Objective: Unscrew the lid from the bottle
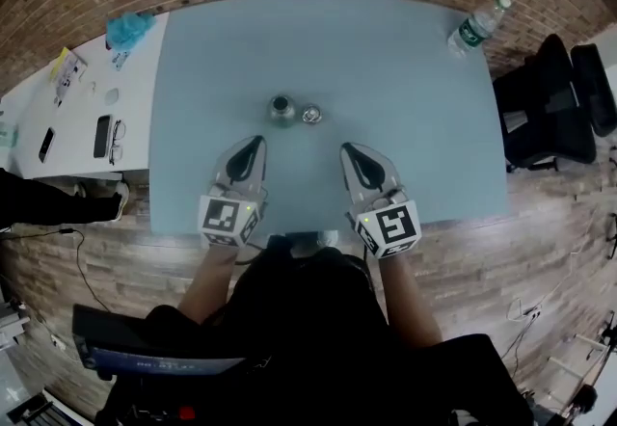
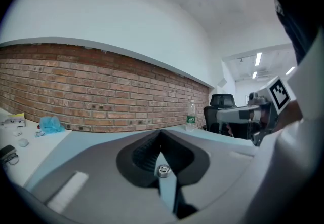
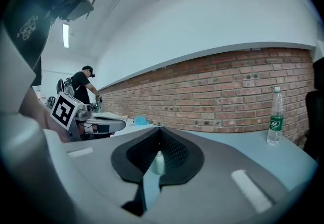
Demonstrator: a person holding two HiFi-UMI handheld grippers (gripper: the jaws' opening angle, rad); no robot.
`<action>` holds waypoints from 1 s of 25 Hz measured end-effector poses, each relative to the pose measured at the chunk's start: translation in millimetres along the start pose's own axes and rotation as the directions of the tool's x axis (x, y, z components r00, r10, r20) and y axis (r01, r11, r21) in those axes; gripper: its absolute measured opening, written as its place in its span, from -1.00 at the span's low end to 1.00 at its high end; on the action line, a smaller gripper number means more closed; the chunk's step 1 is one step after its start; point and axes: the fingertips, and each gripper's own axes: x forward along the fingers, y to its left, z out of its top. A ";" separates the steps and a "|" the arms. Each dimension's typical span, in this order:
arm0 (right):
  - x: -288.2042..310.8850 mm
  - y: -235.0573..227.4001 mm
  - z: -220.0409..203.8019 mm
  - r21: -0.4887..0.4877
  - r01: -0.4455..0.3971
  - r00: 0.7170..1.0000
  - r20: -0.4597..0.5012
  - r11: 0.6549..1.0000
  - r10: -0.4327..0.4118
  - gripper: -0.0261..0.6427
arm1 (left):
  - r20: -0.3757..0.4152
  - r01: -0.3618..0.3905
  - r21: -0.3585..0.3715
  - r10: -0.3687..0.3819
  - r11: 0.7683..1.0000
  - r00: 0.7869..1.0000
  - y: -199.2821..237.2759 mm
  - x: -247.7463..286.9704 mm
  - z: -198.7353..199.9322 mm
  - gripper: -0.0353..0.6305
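1. Left gripper point(image 1: 255, 141) & right gripper point(image 1: 348, 148): both have jaws together w/ nothing between them. They're held side by side over the near part of the counter point(image 1: 415, 116), tips pointing to the far side.
2. Small bottle point(image 1: 281, 110) stands upright mid-counter. Its lid point(image 1: 311, 114) lies just beside it on the right, off the neck.
3. So the unscrewing looks done, prob. why both grippers are empty & well apart from the bottle.
4. Lid sits flat & close to the bottle, likely so it won't roll and is easy to refit.
5. Plastic water bottle point(image 1: 479, 26) stands at the far right corner, well apart; not part of the job, I'd say.
6. Count: 2 grippers, 1 small bottle, 1 lid, 1 water bottle.
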 end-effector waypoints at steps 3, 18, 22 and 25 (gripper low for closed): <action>-5.5 2.4 11.5 -0.018 -0.002 1.000 0.018 1.000 0.002 -0.91 | 0.010 -0.013 0.006 0.013 1.000 1.000 1.5 -6.8 7.7 -0.89; -15.5 7.1 43.5 -0.042 -0.035 0.996 0.085 0.998 0.038 -0.91 | 0.060 -0.102 0.034 0.100 0.994 0.993 19.3 -40.9 37.6 -0.89; -14.6 6.2 44.6 -0.041 -0.051 0.996 0.075 0.998 0.054 -0.92 | 0.064 -0.106 0.032 0.104 0.994 0.993 19.9 -42.3 40.1 -0.89; -13.6 6.8 42.4 -0.040 -0.065 0.996 0.066 0.997 0.067 -0.92 | 0.064 -0.108 0.031 0.106 0.994 0.992 18.3 -41.7 39.4 -0.89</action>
